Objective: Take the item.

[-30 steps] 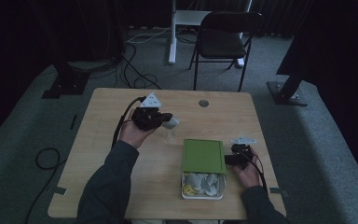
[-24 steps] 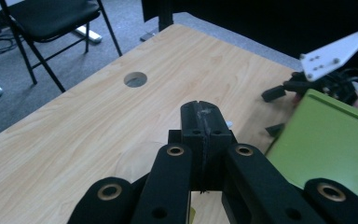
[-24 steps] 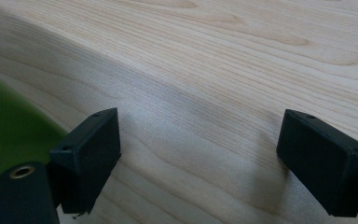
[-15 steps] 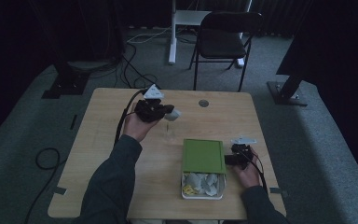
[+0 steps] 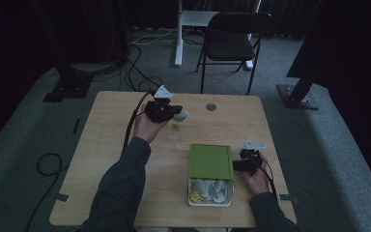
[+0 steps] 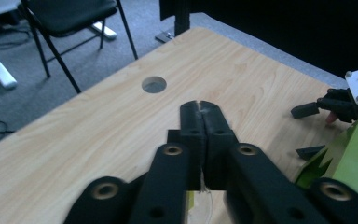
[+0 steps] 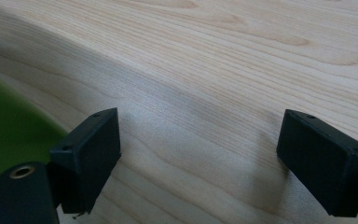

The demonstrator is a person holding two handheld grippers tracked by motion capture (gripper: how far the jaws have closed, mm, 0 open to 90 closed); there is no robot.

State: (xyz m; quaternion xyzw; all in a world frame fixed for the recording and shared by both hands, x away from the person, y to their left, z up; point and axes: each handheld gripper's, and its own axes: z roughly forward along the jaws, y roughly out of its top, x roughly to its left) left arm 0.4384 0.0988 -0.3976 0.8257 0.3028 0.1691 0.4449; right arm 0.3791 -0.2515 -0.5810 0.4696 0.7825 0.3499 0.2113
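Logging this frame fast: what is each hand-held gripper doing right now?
Left hand-held gripper: closed; what it holds, if anything, cannot be told.
Right hand-held gripper: open, empty, beside the green box.

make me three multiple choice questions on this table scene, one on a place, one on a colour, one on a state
1. Where is the right gripper?
A. beside the box's right edge
B. by the round hole
C. off the table

2. What colour is the lid of the box?
A. red
B. green
C. blue

3. How do the right gripper's jaws stand?
A. closed on a packet
B. closed on nothing
C. wide apart

Answers
1. A: in the high view it sits on the table just right of the box, far from the hole.
2. B: the lid shows green in the high view and in the left gripper view.
3. C: the right gripper view shows the two jaws far apart with bare wood between them.
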